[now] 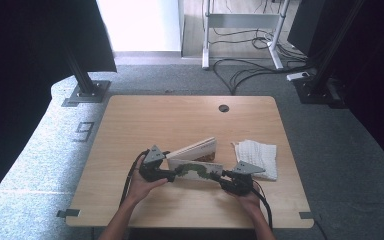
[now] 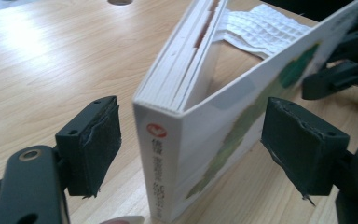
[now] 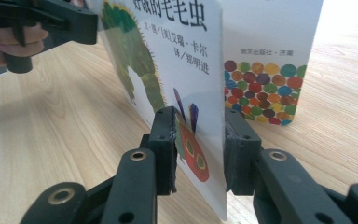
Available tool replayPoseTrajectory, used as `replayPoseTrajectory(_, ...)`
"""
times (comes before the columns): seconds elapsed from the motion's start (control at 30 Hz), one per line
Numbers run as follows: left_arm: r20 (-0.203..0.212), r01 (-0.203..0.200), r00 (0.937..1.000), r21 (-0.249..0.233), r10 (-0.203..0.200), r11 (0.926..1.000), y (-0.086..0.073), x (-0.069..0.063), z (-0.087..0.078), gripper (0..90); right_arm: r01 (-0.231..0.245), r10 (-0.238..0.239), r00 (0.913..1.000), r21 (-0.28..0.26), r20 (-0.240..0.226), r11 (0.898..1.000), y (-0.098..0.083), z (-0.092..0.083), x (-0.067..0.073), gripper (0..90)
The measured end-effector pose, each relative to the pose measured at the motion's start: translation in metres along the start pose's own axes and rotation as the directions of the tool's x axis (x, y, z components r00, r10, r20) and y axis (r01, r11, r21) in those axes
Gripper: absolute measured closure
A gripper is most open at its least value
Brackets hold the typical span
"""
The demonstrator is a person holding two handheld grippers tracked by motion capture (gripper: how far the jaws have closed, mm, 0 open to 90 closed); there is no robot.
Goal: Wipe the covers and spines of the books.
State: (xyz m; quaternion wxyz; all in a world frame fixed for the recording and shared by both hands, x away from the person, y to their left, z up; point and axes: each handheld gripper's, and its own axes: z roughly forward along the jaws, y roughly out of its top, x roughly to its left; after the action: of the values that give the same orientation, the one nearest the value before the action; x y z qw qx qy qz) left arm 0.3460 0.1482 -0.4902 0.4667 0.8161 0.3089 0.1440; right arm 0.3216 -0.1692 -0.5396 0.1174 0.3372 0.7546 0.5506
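Two grippers on one book (image 1: 196,162), which stands upright on the table (image 1: 130,120), front cover swung away from the page block.

Left gripper (image 2: 191,144): jaws apart, spine end of the book between them. Clear gap on both sides, pads not touching, so released. Past its jaws the page block runs off on one side and the front cover on the other, forming a V. Beyond the V lies a white cloth (image 2: 261,28), flat on the table. Right gripper's black jaws sit at the far end of the cover.

Right gripper (image 3: 199,151): the front cover's free edge sits between its pads. One pad lies against the printed caterpillar face; the other pad stands a little off the back of the cover. Not clamped, so released. Just behind the jaws is the back cover with coloured dots. Farther off, at the spine end, sit the left gripper and hand.

High view: left gripper (image 1: 172,173) at the book's left end, right gripper (image 1: 223,178) at its right end, cloth (image 1: 257,157) just beyond the right one.
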Motion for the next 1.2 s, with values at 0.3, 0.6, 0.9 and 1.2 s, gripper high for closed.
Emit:
replayPoseTrajectory(0.3,0.006,-0.017,0.9998,0.014,0.017,0.9998,-0.003,-0.005,0.005,27.7,-0.029,0.03,0.9986,-0.009,0.043,1.0,-0.001,0.0,-0.006,62.5)
replayPoseTrajectory(0.6,0.003,-0.035,0.9994,0.016,0.035,0.9992,-0.006,-0.009,0.007,35.0,-0.117,0.122,0.9886,-0.056,0.089,0.992,-0.003,-0.004,-0.021,62.3)
replayPoseTrajectory(0.9,0.008,-0.057,0.9983,0.014,0.057,0.9982,-0.008,-0.015,0.006,40.4,-0.119,0.127,0.9835,-0.064,0.129,0.991,-0.001,0.002,-0.02,59.6)
replayPoseTrajectory(1.2,0.045,-0.086,0.9953,0.018,0.086,0.9961,-0.008,-0.024,0.005,41.7,-0.105,0.117,0.9718,-0.067,0.205,0.992,0.002,0.009,-0.017,51.2)
